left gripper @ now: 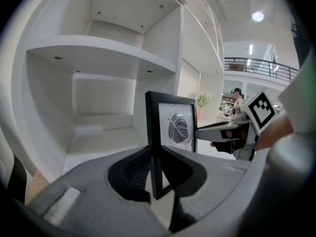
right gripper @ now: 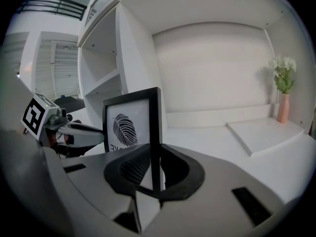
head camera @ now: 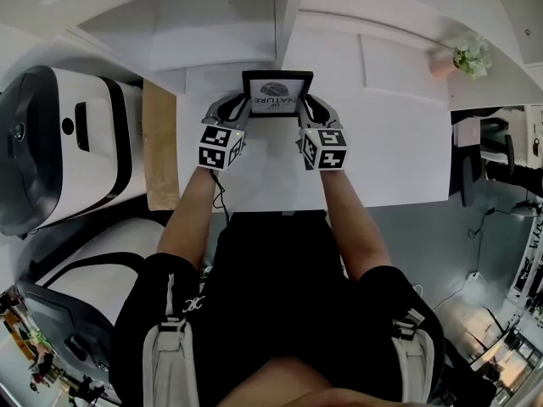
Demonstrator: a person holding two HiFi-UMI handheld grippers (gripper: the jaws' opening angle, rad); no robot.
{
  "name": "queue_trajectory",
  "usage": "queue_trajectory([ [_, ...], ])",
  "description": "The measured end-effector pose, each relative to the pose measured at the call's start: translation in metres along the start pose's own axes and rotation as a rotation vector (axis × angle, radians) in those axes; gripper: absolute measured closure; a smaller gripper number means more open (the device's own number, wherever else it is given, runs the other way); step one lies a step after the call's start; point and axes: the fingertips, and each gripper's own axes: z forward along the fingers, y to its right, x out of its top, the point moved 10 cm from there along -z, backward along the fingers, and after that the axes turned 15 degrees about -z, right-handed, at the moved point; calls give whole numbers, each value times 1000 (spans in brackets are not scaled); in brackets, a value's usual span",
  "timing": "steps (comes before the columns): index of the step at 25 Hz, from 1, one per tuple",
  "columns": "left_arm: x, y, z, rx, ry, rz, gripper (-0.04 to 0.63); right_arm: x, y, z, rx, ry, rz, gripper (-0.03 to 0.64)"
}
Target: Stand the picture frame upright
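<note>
picture frame (right gripper: 129, 125) bottom behind fingers (right gripper: 124, 170), back unseen

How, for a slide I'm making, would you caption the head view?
The left tongs and right tongs clamp a picture frame by its side edges, upright in a white shelf unit.

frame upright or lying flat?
Upright: frame stands vertical in both gripper views, left gripper and right gripper clamping its side edges.
</note>
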Motion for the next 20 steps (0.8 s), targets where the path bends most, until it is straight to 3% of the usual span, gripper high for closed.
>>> queue_trajectory([
  [12, -2, 6, 1, 48, 7, 23, 518, -1, 0, 0, 10, -5, 1, 547],
  [20, 0, 9, -17, 83, 53, 24, 472, 10, 4, -21, -36, 104, 34, 511],
])
